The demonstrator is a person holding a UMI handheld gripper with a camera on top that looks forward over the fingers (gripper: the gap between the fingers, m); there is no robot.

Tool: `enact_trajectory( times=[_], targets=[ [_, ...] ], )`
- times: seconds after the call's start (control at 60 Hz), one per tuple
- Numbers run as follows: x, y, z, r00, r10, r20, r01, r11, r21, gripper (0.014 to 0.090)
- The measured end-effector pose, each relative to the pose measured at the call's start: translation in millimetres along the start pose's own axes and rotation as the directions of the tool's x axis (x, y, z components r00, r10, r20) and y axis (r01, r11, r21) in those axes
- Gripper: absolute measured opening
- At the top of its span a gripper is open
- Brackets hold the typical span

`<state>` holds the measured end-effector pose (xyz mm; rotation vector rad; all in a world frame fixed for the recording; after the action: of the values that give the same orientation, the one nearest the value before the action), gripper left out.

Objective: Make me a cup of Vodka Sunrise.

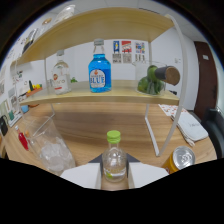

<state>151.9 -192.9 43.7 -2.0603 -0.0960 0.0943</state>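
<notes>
- In the gripper view, a small clear bottle [114, 159] with a green cap is seen upright between the two pale fingers [82, 176] of the gripper [114, 180], low on the wooden table [95, 127]
- The bottle's sides are seen right against the inner edges of both fingers, so the gripper appears clamped on it
- A clear glass [47, 145] holding ice is seen standing on the table to the left of the bottle, tilted by the lens; a red thing is seen just beside it, too small to tell
- A yellow can [179, 159] with a silver top is seen to the right of the bottle, near the right finger
- A white-framed shelf [100, 95] with wooden boards is seen beyond the fingers
- On the lower board a blue bottle [100, 67] with a pale cap is placed in the middle, a clear bottle [60, 75] with a label to its left, and a jar [152, 77] with green fruit to its right
- A dark bottle [167, 75] with a cork-coloured end is seen lying on its side against the jar
- A white flat object [190, 127] is seen on the table past the shelf's right leg
</notes>
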Motion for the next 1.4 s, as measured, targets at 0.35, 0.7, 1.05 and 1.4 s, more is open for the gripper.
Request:
enact_trajectory(
  times=[0.35,0.7,1.05,1.4],
  targets=[
    [6,22,2,0.999,0.025,-0.046,-0.028,0.998,-0.061,0.0359],
    [5,28,-2,0.996,0.048,-0.069,-0.054,0.995,-0.081,0.0385],
    [-4,-4,-53,0.992,0.036,-0.117,-0.042,0.998,-0.046,0.0861],
    [-60,-35,-144,0.985,0.032,-0.171,-0.043,0.997,-0.06,0.0861]
  ],
)
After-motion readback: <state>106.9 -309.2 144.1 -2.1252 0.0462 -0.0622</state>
